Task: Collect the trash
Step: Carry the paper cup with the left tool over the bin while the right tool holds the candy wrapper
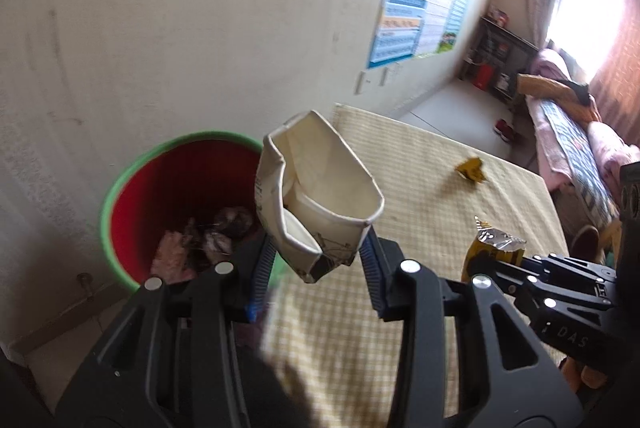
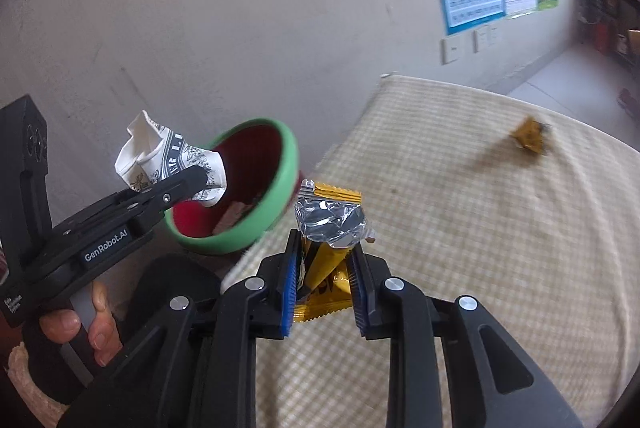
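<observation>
My left gripper (image 1: 318,252) is shut on a crushed white paper cup (image 1: 316,187), mouth up, at the table's left edge beside the bin. The same cup (image 2: 168,159) shows in the right wrist view, pinched in the left gripper (image 2: 204,183) over the bin's rim. My right gripper (image 2: 324,268) is shut on a torn yellow snack wrapper (image 2: 326,240) with silver foil at its top, above the checked tablecloth (image 2: 480,248). That wrapper (image 1: 492,248) and the right gripper (image 1: 488,260) appear at the right of the left wrist view. A red bin (image 1: 180,203) with a green rim stands on the floor, holding crumpled trash.
Another small yellow wrapper (image 1: 472,169) (image 2: 530,137) lies far back on the tablecloth. The wall (image 1: 180,27) rises right behind the bin (image 2: 248,195), with posters (image 1: 420,19) further right. A bed (image 1: 572,131) and shelves stand in the room beyond. A person's hand (image 2: 80,328) holds the left gripper's handle.
</observation>
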Available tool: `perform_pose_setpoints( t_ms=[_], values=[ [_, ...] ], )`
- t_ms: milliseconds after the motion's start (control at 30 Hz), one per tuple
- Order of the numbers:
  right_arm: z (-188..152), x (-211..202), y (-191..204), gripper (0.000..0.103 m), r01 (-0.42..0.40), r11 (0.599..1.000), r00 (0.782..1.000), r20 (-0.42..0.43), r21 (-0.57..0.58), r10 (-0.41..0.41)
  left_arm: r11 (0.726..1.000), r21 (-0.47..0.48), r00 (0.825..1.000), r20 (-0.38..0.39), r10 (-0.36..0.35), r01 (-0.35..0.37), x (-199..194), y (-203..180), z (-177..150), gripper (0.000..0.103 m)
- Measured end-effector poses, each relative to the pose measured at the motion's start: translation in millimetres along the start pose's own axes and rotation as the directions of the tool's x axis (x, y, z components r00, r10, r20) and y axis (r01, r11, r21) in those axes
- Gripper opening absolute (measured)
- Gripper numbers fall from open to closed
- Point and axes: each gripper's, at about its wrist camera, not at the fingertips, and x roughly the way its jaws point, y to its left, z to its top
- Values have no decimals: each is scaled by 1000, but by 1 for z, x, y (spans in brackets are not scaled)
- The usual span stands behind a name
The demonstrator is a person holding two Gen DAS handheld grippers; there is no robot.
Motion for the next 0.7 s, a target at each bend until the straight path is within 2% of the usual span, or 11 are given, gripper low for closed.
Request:
perform_pose_setpoints(
  t_ms=[200, 367, 433, 500, 600, 667, 700],
  values=[
    [34, 52, 48, 24, -119, 992, 992, -48, -44, 117, 989, -112, 995, 15, 95, -93, -10, 57, -3, 39],
    [55, 101, 80, 25, -194, 981, 977, -90, -20, 191, 975, -179, 991, 20, 135, -129, -15, 89, -7, 39],
    [62, 118, 86, 52, -205, 979, 974, -95, -4, 204, 973, -189, 990, 14, 137, -132, -15, 95, -8, 39],
    [66, 126, 86, 56, -222, 975, 970, -97, 10, 222, 972, -197, 991, 8, 133, -129, -13, 99, -8, 39],
    [75, 122, 76, 56, -203, 979, 978, -50, 9, 203, 972, -207, 993, 4, 115, -112, -7, 103, -7, 39],
    [79, 105, 55, 62, -125, 992, 992, 34, 10, 124, 973, -208, 994, 3, 105, -102, -4, 104, -8, 39],
    [82, 98, 38, 64, -62, 998, 995, 73, 23, 60, 973, -209, 995, 0, 100, -98, -2, 104, -8, 39]
  ],
)
